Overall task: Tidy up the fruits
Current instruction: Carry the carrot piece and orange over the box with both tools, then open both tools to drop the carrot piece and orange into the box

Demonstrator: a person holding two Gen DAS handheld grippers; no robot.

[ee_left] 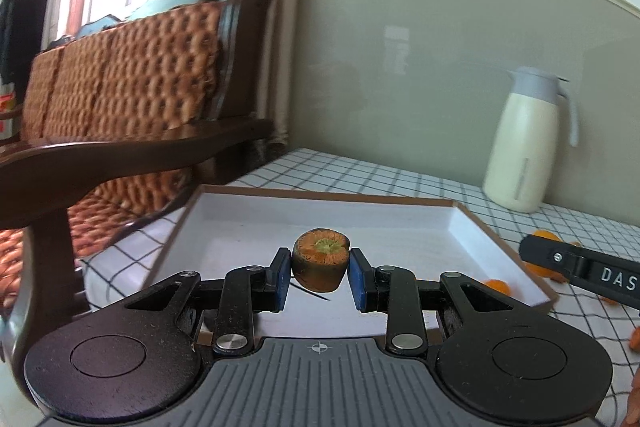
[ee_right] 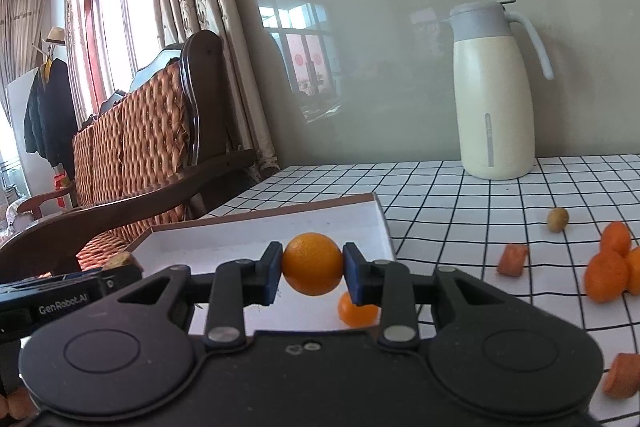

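Checked cloth covers the table, and a white tray with a brown rim is set near the table's left edge, beside a wooden bench. A cream jug is placed near the table's back edge.

A carrot piece is squeezed between the pads of the left gripper and is held over the middle of the tray. A small orange is clamped by the right gripper above the tray's right side. One more orange is seen low inside the tray, by its right wall. More oranges and carrot pieces are spread on the cloth by the table's right edge.

Trouble could be caused in a few ways. The round orange is pinched at its sides only, so it could be squeezed out and rolled off the table. If it is let go from high up, it could be bounced over the low rim. The two grippers are held close together over one tray, so they could be bumped.
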